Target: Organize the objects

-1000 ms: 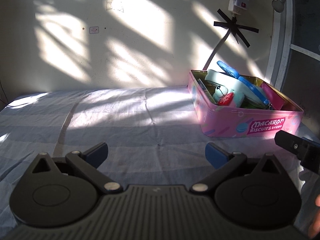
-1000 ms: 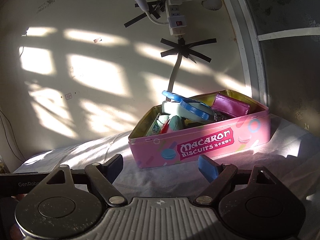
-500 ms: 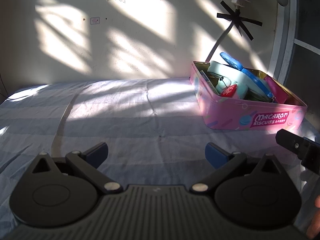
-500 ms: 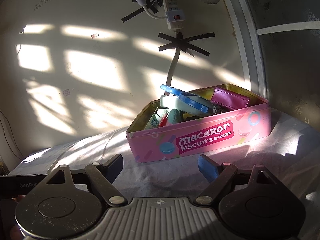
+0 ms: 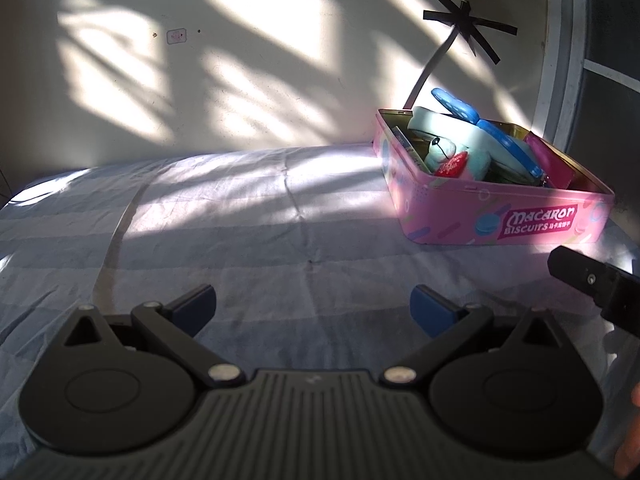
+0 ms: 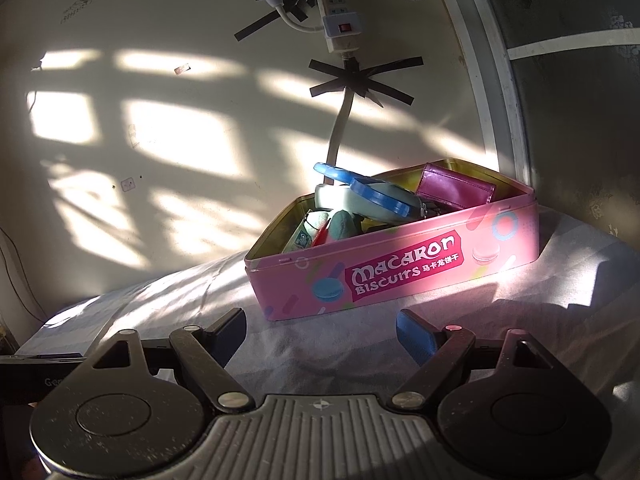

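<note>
A pink "Macaron Biscuits" tin stands open on the striped cloth at the right, also in the right wrist view. It holds a blue-lidded pale case, a magenta wallet, a green soft toy and other small items. My left gripper is open and empty above bare cloth, left of the tin. My right gripper is open and empty just in front of the tin; part of it shows in the left wrist view.
The blue-striped cloth covers the surface up to a sunlit wall. A power strip and taped cable hang on the wall above the tin. A window frame stands at the right.
Both grippers have drawn back and tilted slightly; the tin sits a little lower and farther in both views. Both stay open and empty.
</note>
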